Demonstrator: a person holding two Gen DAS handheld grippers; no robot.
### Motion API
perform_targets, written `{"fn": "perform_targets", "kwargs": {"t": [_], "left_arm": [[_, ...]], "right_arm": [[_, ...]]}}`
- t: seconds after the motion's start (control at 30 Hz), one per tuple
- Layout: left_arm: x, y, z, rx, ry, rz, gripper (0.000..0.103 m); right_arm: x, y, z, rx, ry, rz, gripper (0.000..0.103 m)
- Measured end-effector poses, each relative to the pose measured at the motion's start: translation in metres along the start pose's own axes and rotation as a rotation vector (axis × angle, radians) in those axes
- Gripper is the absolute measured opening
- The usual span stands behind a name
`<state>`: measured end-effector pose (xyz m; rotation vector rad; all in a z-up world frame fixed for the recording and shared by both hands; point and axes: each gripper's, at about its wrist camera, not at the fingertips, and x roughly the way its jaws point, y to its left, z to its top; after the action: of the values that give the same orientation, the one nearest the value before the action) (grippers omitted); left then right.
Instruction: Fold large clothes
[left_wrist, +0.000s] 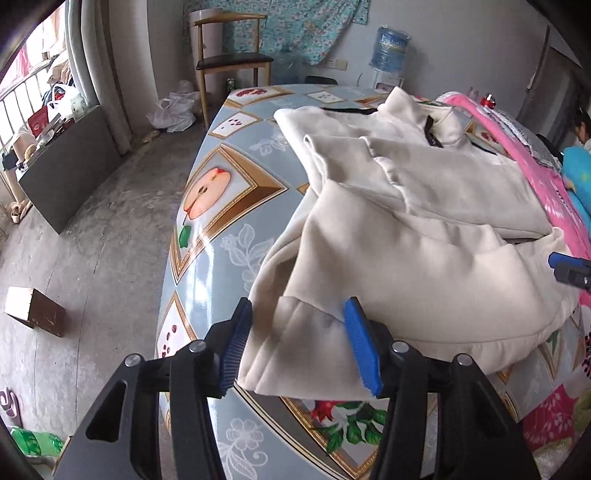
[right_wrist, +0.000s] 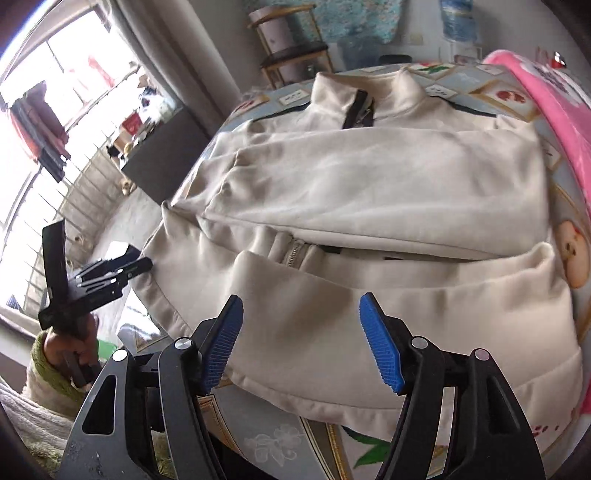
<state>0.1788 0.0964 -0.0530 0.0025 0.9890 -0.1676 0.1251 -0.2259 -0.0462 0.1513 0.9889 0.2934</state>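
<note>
Far left, concrete floor with a small wooden box on it, window with railing behind. Next, table covered in a fruit-and-flower print cloth, wooden chair at its far end.

My left gripper sits at the near left corner of the cream jacket. Blue pads spread wide apart, the jacket's hem corner lying between them; neither pad presses the fabric, as far as I can tell. From the right wrist view the same tool sits at the jacket's left edge, my left hand around its handle.

Jacket lies on the table, collar at the far end with a dark zipper, sleeves folded across the chest, bottom part folded up over the body.

My right gripper is over the near hem, fingers spread, holding nothing. Its tip shows at the jacket's right edge in the left view.

Far right, pink blanket beside the table, water jug against the back wall.
</note>
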Motion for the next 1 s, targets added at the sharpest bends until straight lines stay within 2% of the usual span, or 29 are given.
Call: {"fn": "perform_targets", "kwargs": {"t": [0.07,0.1,0.13,0.2,0.27,0.33,0.37,0.4,0.47,0.63,0.77,0.9,1.0], "left_arm": [[0.006,0.000,0.000,-0.001,0.011,0.002,0.051],[0.005,-0.001,0.000,0.003,0.002,0.001,0.046],[0.003,-0.003,-0.001,0.020,-0.005,-0.003,0.037],[0.001,-0.007,-0.002,0.049,-0.012,0.007,0.026],[-0.002,-0.011,-0.005,0.084,-0.026,0.037,0.019],[-0.009,-0.013,-0.008,0.098,-0.044,0.046,0.013],[-0.015,-0.012,-0.010,0.096,-0.058,0.043,0.013],[-0.019,-0.012,-0.012,0.095,-0.064,0.042,0.013],[-0.026,-0.007,-0.015,0.079,-0.065,0.027,0.013],[-0.029,0.009,-0.020,-0.010,-0.016,-0.050,0.013],[-0.026,0.010,-0.017,-0.020,-0.016,-0.052,0.017],[-0.025,0.012,-0.016,-0.017,-0.016,-0.040,0.019],[-0.029,0.015,-0.015,-0.026,-0.038,-0.031,0.022]], "right_arm": [[0.014,0.012,0.004,-0.023,0.028,0.005,0.062],[0.020,0.016,0.006,-0.031,0.035,0.004,0.056],[0.025,0.019,0.008,-0.046,0.040,0.003,0.053],[0.035,0.026,0.012,-0.072,0.061,-0.035,0.048],[0.041,0.034,0.013,-0.122,0.081,-0.079,0.046],[0.046,0.039,0.008,-0.159,0.098,-0.120,0.040],[0.046,0.041,0.006,-0.170,0.097,-0.128,0.030],[0.045,0.042,0.004,-0.176,0.095,-0.121,0.015],[0.042,0.048,0.002,-0.185,0.085,-0.139,0.006],[0.013,0.074,0.011,-0.243,-0.036,-0.199,0.005],[0.002,0.088,0.023,-0.286,-0.134,-0.257,0.005],[0.024,0.082,0.029,-0.280,-0.136,-0.297,0.005],[0.051,0.070,0.025,-0.260,-0.082,-0.314,0.005]]}}
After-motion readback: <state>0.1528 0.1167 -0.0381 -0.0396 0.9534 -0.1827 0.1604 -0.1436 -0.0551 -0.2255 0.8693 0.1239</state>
